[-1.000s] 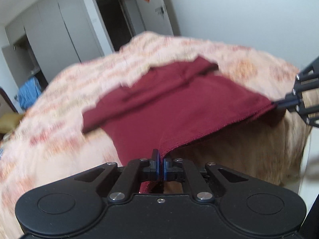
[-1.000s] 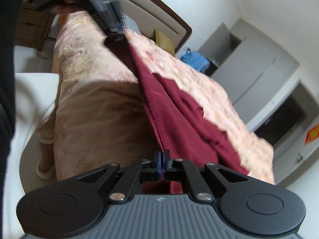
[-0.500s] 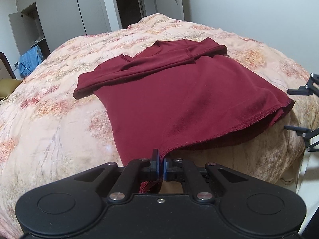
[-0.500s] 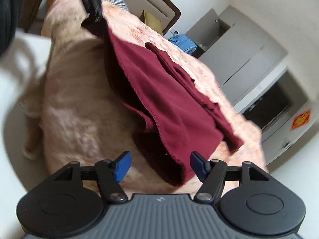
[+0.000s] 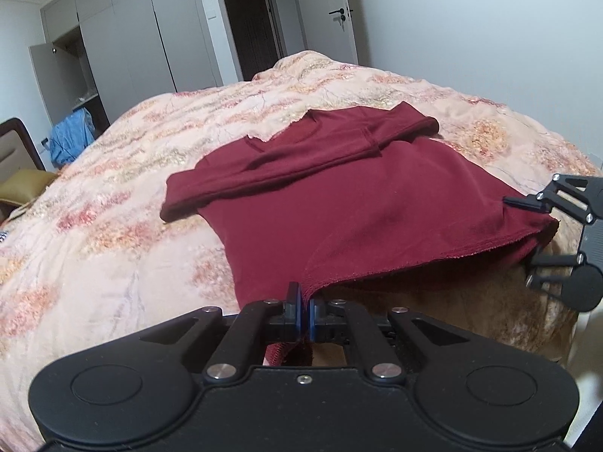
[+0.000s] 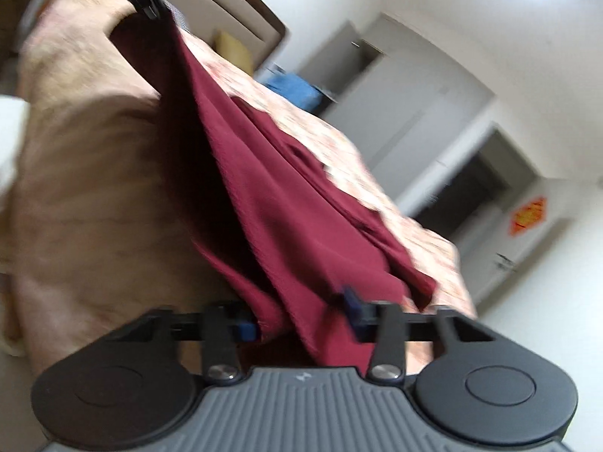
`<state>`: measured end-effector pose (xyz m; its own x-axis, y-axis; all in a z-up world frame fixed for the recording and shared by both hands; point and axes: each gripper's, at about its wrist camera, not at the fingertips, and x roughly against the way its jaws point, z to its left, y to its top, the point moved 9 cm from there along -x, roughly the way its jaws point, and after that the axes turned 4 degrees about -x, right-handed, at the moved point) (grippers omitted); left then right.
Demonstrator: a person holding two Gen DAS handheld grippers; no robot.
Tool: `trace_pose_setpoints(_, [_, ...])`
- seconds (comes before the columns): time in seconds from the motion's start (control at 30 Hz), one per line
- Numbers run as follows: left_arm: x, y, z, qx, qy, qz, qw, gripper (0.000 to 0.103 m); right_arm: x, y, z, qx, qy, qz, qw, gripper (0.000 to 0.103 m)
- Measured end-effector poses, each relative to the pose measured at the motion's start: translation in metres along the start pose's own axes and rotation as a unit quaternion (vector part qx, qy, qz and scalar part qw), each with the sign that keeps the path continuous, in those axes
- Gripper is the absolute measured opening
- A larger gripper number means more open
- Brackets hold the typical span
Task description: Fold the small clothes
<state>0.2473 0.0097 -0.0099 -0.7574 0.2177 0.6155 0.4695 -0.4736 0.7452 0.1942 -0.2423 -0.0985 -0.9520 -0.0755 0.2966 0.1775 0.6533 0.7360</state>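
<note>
A dark red shirt (image 5: 339, 196) lies on the bed, sleeves folded across its far part, its hem hanging over the bed's near edge. My left gripper (image 5: 304, 310) is shut on the hem's left corner. My right gripper (image 6: 299, 318) is open, its jaws either side of the hem's right corner (image 6: 301, 324); the cloth lies between the blue pads. The right gripper also shows at the right edge of the left wrist view (image 5: 527, 231), open at the shirt's corner. The right wrist view is blurred.
The bed has a peach floral quilt (image 5: 113, 196) that drops off at the near edge. A white wall (image 5: 490, 37) stands to the right. Grey wardrobes (image 5: 124, 45), a dark doorway (image 5: 252, 26) and blue clothing (image 5: 71, 135) are beyond the bed.
My right gripper let go of the hem's right corner and opened, then moved back in around it. The shirt sank onto the bed. My left gripper stayed shut on the hem.
</note>
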Motion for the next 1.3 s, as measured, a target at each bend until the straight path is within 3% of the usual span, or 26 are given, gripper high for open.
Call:
trace_pose_setpoints(0.1, [0.000,-0.004,-0.001,-0.004,-0.005,0.001,1.0000,0.003,0.003,-0.015,-0.013,0.023,-0.040,0.009,0.999,0.030])
trace_pose_setpoints(0.17, [-0.002,-0.009,-0.008,-0.013,-0.010,0.000,0.9999,0.003,0.013,-0.021,-0.023,0.034,-0.052,0.002,0.998,0.006])
trace_pose_setpoints(0.37, [-0.015,-0.036,-0.039,-0.093,0.011,0.013,0.9955,0.007,0.034,-0.013,-0.049,0.049,-0.049,-0.018,0.997,0.005])
trace_pose_setpoints(0.5, [-0.017,-0.046,-0.043,-0.098,0.010,0.032,0.9946,0.004,0.031,-0.008,-0.058,0.055,-0.033,-0.017,0.998,0.005])
trace_pose_setpoints(0.63, [-0.002,-0.032,-0.033,-0.084,0.024,0.010,0.9961,0.003,0.032,-0.001,-0.063,0.053,-0.021,-0.016,0.998,0.004])
trace_pose_setpoints(0.9, [0.060,-0.002,-0.019,-0.057,0.049,-0.071,0.9946,0.002,0.078,0.024,-0.074,0.010,-0.037,-0.030,0.999,0.004])
trace_pose_setpoints(1.0, [0.088,0.003,-0.018,-0.035,0.023,-0.081,0.9959,0.002,0.108,0.034,-0.078,-0.009,-0.019,-0.020,1.000,0.004])
trace_pose_setpoints(1.13, [0.120,0.014,-0.011,-0.006,-0.020,-0.092,0.9955,0.002,0.149,0.041,-0.083,-0.030,0.041,0.018,0.999,0.005])
trace_pose_setpoints(1.3, [0.113,0.035,0.000,0.033,-0.063,-0.098,0.9926,0.003,0.153,0.049,-0.099,-0.041,0.063,0.036,0.997,0.005])
